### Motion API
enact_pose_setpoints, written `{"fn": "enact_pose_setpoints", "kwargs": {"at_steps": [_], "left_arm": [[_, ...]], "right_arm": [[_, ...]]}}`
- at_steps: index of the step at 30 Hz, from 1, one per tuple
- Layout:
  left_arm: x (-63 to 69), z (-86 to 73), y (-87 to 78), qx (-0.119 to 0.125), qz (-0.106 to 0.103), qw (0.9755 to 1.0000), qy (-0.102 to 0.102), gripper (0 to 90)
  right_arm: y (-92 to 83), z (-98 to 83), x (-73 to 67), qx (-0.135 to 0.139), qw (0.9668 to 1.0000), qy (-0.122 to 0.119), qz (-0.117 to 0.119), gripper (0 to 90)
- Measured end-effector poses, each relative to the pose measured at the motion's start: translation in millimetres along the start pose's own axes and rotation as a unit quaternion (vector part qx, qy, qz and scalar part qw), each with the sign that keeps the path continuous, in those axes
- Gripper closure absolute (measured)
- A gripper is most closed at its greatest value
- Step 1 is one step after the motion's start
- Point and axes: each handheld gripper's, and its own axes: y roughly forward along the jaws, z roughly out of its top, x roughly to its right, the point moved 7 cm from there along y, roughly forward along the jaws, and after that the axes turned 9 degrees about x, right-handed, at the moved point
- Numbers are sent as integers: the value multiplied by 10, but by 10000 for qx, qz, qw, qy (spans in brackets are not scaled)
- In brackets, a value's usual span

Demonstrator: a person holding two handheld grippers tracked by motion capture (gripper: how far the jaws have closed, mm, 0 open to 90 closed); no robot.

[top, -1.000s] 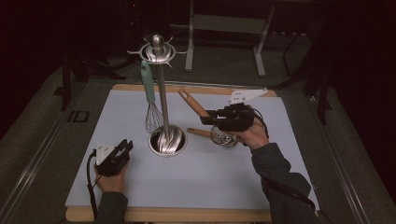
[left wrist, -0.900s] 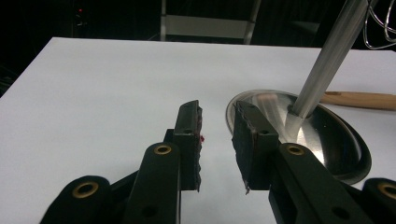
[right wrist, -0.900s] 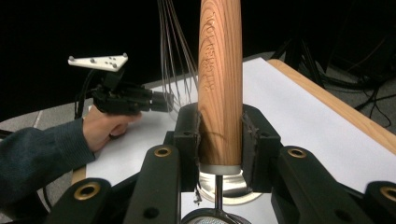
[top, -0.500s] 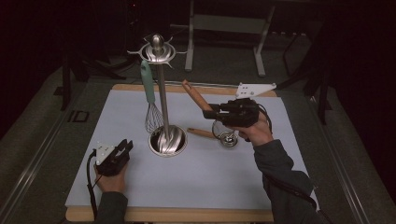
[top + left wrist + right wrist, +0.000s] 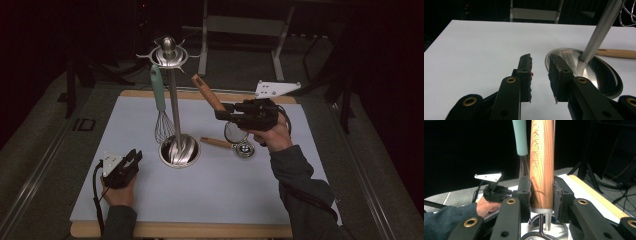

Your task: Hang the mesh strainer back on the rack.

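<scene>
My left gripper [image 5: 131, 159] rests low on the white mat [image 5: 280, 190], jaws apart with nothing between them. In the left gripper view the two pads [image 5: 527, 72] stand parted over bare mat. Just past my right-hand jaw there lies the round steel base [image 5: 599, 75] of the stand [image 5: 170, 100], and its pole rises off to the upper right. Beyond the base a wooden handle [image 5: 616, 53] lies flat on the mat.

From the stand's top ring hangs a whisk [image 5: 159, 107] with a pale green handle, wires down, near the pole and well to the left of my right jaws.

My right gripper [image 5: 226, 113] is up off the mat, to the right of the stand, and it is clenched on a strainer [image 5: 212, 102] by its wooden handle. The grip sits at the lower end of the handle, just above the metal collar; both pads press the wood from either side. The strainer's long axis is tilted: in the high view its free handle end points up and away to the left, toward the stand's top, while the wire ring end [image 5: 235, 132] hangs below my jaws, down and to the right. In the right gripper view the handle [image 5: 542, 165] runs straight up between my jaws, with the ring just under them and the whisk's handle [image 5: 520, 136] beyond, to the left of it.

Below my right jaws a ladle [image 5: 235, 146] lies on the mat, bowl to the right, wooden handle pointing left toward the stand's base.
</scene>
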Motion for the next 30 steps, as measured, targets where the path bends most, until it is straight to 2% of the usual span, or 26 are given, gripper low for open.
{"fn": "enact_pose_setpoints", "kwargs": {"at_steps": [7, 15, 30], "left_arm": [[0, -2, 1, -12, -4, 10000, 11, 718], [1, -3, 1, -12, -4, 10000, 15, 718], [-2, -1, 0, 2, -2, 10000, -11, 717]], "right_arm": [[14, 119, -76, 213, 9997, -61, 112, 708], [87, 222, -145, 264, 9994, -178, 160, 708], [336, 175, -85, 63, 9998, -178, 5, 705]]}}
